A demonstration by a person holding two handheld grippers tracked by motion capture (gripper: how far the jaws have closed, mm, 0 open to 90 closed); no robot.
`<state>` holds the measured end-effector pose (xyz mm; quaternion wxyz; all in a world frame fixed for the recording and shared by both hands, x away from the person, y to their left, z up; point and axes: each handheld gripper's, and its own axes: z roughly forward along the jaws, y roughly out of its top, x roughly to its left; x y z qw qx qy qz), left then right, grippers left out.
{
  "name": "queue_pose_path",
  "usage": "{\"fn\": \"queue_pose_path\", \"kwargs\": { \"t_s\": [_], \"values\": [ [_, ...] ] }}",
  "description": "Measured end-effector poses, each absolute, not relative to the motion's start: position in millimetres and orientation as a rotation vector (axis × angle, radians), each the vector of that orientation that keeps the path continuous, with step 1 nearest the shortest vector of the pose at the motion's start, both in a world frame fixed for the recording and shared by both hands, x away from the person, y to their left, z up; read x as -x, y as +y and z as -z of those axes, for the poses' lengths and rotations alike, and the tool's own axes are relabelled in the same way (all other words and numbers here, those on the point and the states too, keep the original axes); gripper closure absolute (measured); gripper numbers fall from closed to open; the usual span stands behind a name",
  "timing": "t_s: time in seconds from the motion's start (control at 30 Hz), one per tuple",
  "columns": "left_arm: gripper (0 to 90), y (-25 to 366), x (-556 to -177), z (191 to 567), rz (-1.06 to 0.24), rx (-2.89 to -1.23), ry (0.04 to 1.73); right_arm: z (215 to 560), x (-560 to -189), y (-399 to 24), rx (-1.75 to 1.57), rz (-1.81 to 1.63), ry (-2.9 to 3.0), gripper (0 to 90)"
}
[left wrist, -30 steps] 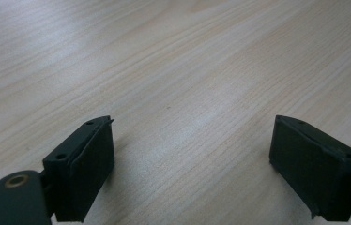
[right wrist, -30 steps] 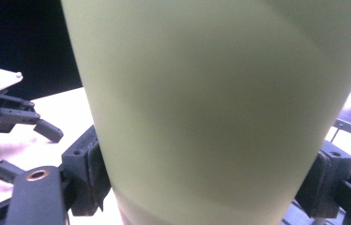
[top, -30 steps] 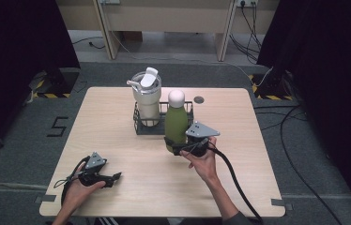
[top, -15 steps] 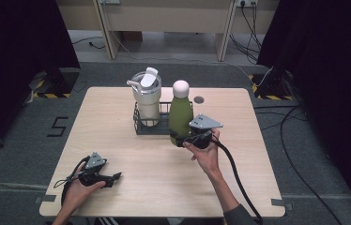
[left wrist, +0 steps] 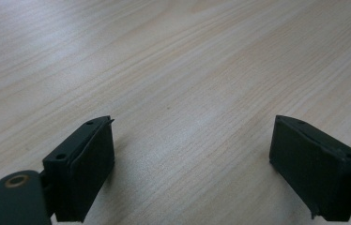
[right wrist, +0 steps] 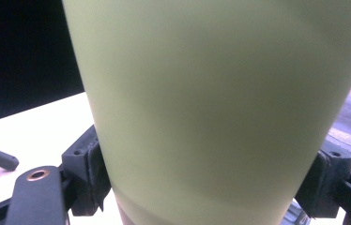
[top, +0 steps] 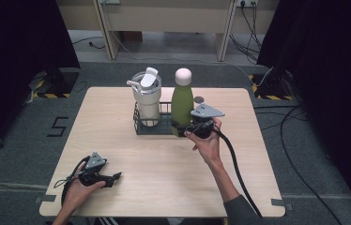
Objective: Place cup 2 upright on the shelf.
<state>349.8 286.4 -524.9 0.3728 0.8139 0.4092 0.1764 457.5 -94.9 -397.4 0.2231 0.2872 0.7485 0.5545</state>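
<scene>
A pale wooden table (top: 164, 154) stands on grey carpet between dark curtains, with light wooden furniture legs and cables beyond its far edge; toward the far middle of the table sits a black wire rack (top: 157, 123) with compartments side by side; its left compartment holds a cream tumbler with a clear flip lid (top: 147, 96), upright; at the rack's right end stands a tall matte green bottle with a pale rounded cap (top: 182, 101), upright, its base hidden behind the rack's wires and the gripper, so whether it rests in the compartment or hangs just over it cannot be told.

The right gripper (top: 193, 126), carried by the person's right hand (top: 207, 144), is clamped on the lower body of the green bottle; in the right gripper view the bottle's wall (right wrist: 211, 103) sits between both black jaws, pads pressed to either side of it.

A small dark round disc (top: 199, 99) lies on the table just behind the bottle, partly covered by the gripper's grey three-cornered plate; what it is cannot be made out.

The left gripper (top: 108, 178) rests low near the table's near left corner in the left hand (top: 77, 192), well apart from the rack; its jaws stand wide apart with bare wood between them; a black cable trails from the right gripper off the near edge.
</scene>
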Motion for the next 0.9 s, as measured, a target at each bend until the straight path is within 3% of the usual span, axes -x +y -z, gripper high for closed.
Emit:
{"fn": "queue_pose_path", "kwargs": {
  "t_s": [0.9],
  "values": [
    [13.7,286,-350,525,-0.449,-2.086,1.049,381,-508,-86,-0.852,-1.49,2.02,20.9]
  ]
}}
